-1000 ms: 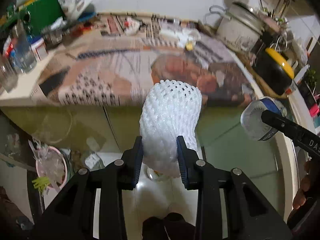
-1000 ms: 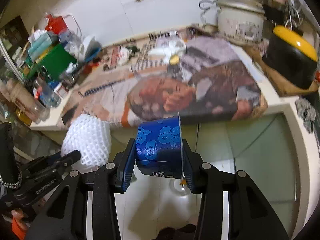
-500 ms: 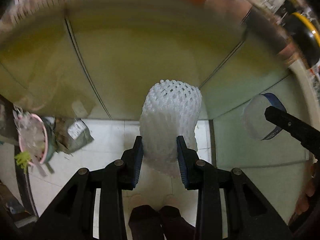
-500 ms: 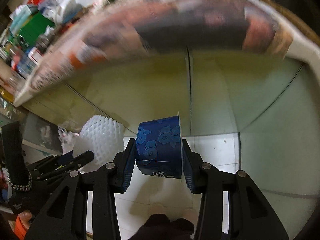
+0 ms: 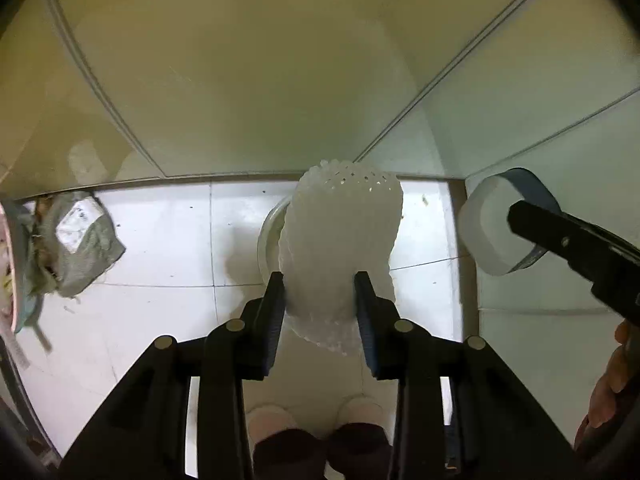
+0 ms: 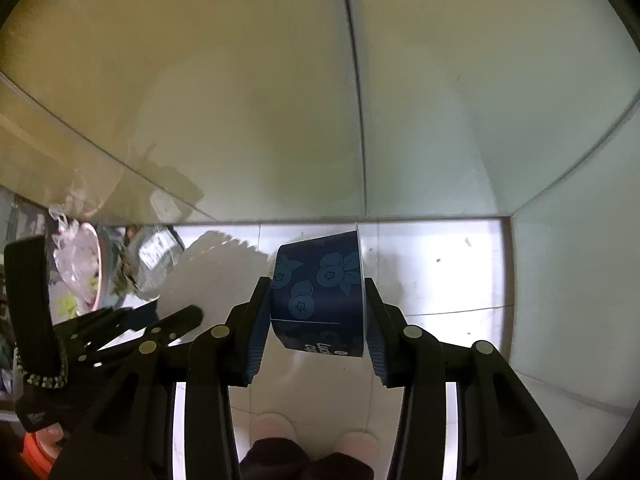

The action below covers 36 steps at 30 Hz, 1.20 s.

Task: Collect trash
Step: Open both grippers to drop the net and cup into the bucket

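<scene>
Each handheld gripper, the left gripper [image 5: 320,280] and the right gripper [image 6: 318,284], is built of matte black angular plastic links joined by round silver rivets, with dark blue ribbed pads lining the finger [image 5: 274,308] faces. Pale pink slippers [image 6: 274,430] and dark maroon trousers [image 5: 288,454] are worn by the person

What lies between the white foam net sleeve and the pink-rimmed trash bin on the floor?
A crumpled grey-green bag lies on the floor beside the pink-rimmed trash bin, on the side of the white foam net sleeve. Above it, nothing visible blocks the way.
</scene>
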Each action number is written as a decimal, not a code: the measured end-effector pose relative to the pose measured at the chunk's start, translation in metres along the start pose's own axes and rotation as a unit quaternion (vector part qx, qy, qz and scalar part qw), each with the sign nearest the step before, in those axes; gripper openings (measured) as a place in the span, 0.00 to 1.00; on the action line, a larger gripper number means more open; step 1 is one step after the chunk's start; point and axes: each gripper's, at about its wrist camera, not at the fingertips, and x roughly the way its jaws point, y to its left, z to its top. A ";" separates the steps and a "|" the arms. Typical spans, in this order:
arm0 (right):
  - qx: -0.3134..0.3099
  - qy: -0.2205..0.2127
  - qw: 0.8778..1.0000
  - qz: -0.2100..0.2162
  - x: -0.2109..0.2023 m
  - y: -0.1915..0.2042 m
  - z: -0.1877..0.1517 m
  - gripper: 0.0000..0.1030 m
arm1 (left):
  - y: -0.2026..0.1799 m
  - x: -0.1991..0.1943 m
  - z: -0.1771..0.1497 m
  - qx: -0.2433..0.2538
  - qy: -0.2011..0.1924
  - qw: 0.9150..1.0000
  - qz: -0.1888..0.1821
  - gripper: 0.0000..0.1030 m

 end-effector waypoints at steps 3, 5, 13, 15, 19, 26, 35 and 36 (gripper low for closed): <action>-0.005 0.006 1.000 0.007 0.023 -0.003 -0.003 0.39 | 0.007 0.026 -0.001 0.010 -0.002 1.000 0.003 0.36; -0.014 0.010 1.000 0.010 0.036 -0.002 -0.004 0.39 | 0.010 0.038 0.001 0.010 -0.002 1.000 -0.002 0.39; -0.039 0.027 0.999 0.000 0.060 0.000 -0.006 0.43 | 0.018 0.071 0.000 0.016 0.018 1.000 0.007 0.45; -0.041 0.027 0.999 -0.007 0.062 -0.002 -0.007 0.43 | 0.022 0.073 -0.002 0.015 0.017 1.000 -0.002 0.48; -0.037 0.018 0.999 -0.012 0.054 -0.005 -0.007 0.43 | 0.021 0.074 -0.003 0.016 0.018 1.000 0.008 0.48; -0.024 0.009 1.000 -0.012 0.009 -0.005 -0.003 0.43 | 0.010 0.036 -0.001 0.003 0.014 1.000 0.002 0.48; -0.017 -0.003 1.000 -0.016 -0.068 0.002 0.009 0.43 | -0.014 -0.031 0.019 -0.017 0.004 1.000 -0.016 0.57; -0.015 -0.004 1.000 -0.014 -0.079 0.002 0.011 0.43 | -0.017 -0.042 0.021 -0.019 0.003 1.000 -0.016 0.57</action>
